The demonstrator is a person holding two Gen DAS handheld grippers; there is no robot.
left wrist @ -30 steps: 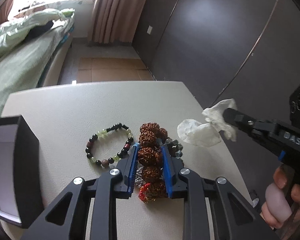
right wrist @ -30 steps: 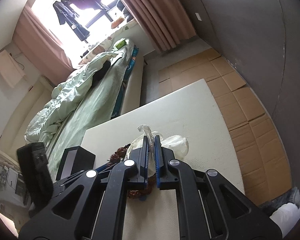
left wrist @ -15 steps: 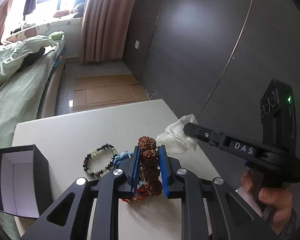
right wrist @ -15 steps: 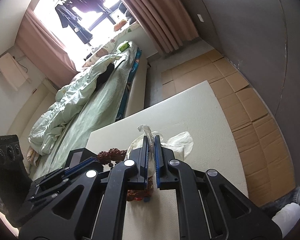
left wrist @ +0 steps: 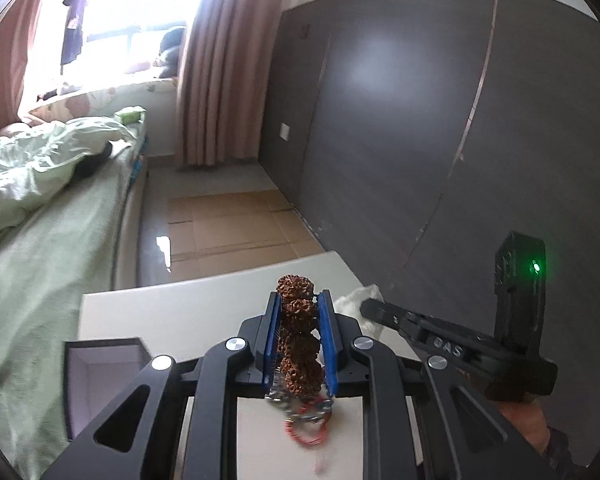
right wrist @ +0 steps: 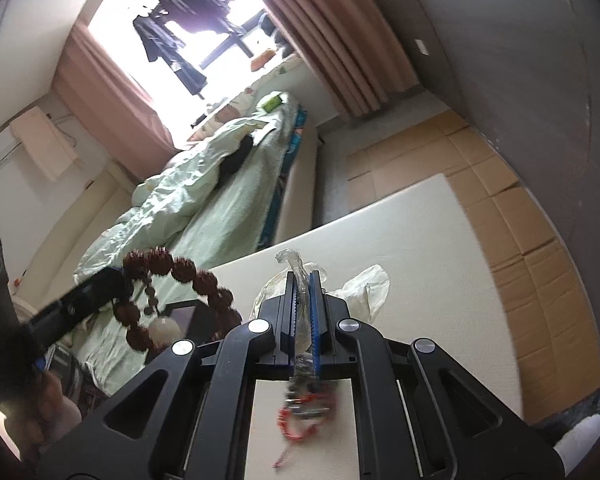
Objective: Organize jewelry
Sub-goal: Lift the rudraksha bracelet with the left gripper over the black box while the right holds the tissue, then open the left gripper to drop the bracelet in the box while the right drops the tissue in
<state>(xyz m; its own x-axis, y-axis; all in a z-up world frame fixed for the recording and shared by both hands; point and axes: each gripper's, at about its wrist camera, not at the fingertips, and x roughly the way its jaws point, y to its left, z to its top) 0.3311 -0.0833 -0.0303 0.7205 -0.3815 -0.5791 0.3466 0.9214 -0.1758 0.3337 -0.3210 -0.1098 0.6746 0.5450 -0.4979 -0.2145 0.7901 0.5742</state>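
The left gripper (left wrist: pixel 299 338) holds the brown bead bracelet (left wrist: pixel 298 336) between its blue pads (left wrist: pixel 271 344), which press on the rough beads from both sides. One second ago the same bracelet lay flat on the table (left wrist: pixel 172 312) between wider jaws; now the jaws are narrower and the bracelet is lifted into the air. In the right wrist view it hangs as a full loop (right wrist: pixel 176 300) from the left fingers, well above the table, and a pale pendant hangs inside the loop. Just below the pads, a red cord with small metal pieces (left wrist: pixel 306 420) dangles blurred; I cannot tell if it belongs to the bracelet.

The right gripper (right wrist: pixel 304 304) stays almost fully closed on the thin plastic bag (right wrist: pixel 364 284), as it was before, and it has hardly moved. The bag hangs crumpled past the fingertips, its mouth not open.

To the left of the left fingers and lower, the open black box (left wrist: pixel 100 364) stands on the table. The green bead bracelet seen earlier beside the fingers is now out of view.

I judge the pick-up done; the bracelet is ready to go either into the bag or into the box, and the bag would first need opening.
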